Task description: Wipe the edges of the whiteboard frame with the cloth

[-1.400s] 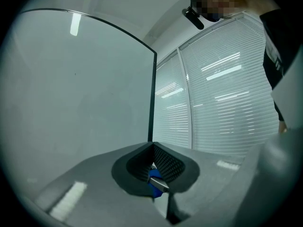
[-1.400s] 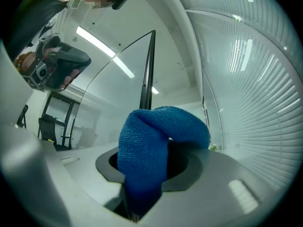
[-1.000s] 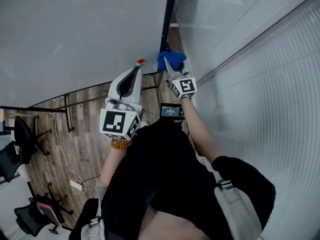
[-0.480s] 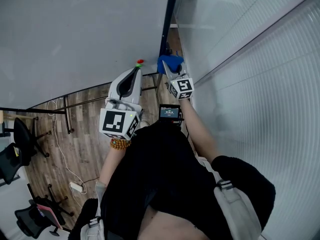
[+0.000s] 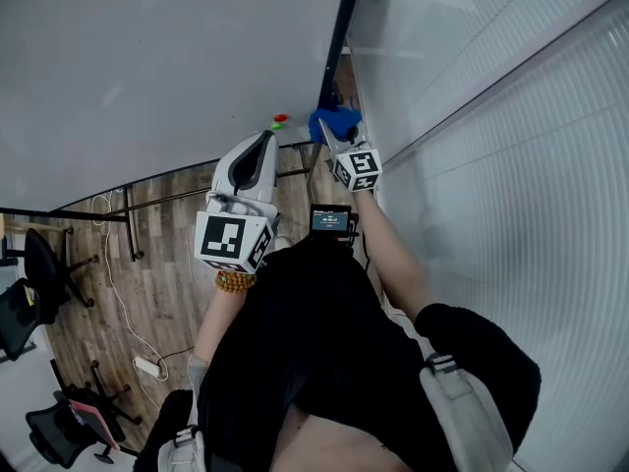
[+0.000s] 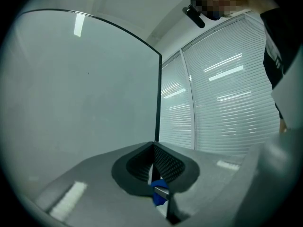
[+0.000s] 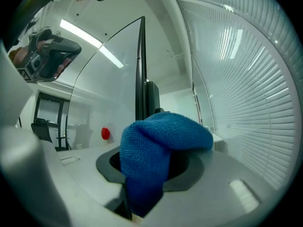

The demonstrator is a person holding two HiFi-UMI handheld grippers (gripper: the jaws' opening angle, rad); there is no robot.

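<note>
The whiteboard (image 5: 147, 57) fills the upper left of the head view, and its black frame edge (image 5: 334, 37) runs down its right side. My right gripper (image 5: 330, 132) is shut on a blue cloth (image 5: 335, 122) that sits against the lower part of that edge. In the right gripper view the cloth (image 7: 158, 148) bulges over the jaws, with the black frame (image 7: 140, 74) just behind it. My left gripper (image 5: 267, 138) hangs left of the cloth, in front of the board, jaws shut with nothing between them. The left gripper view shows the frame edge (image 6: 158, 93) straight ahead.
A red magnet (image 5: 280, 118) and a green one (image 5: 275, 127) sit low on the board near my left gripper. A wall of white blinds (image 5: 511, 165) stands close on the right. Below are wood flooring, a cable (image 5: 118, 283) and office chairs (image 5: 44, 264).
My right gripper with the cloth has shifted slightly down and left along the frame edge. The left gripper has barely moved.
</note>
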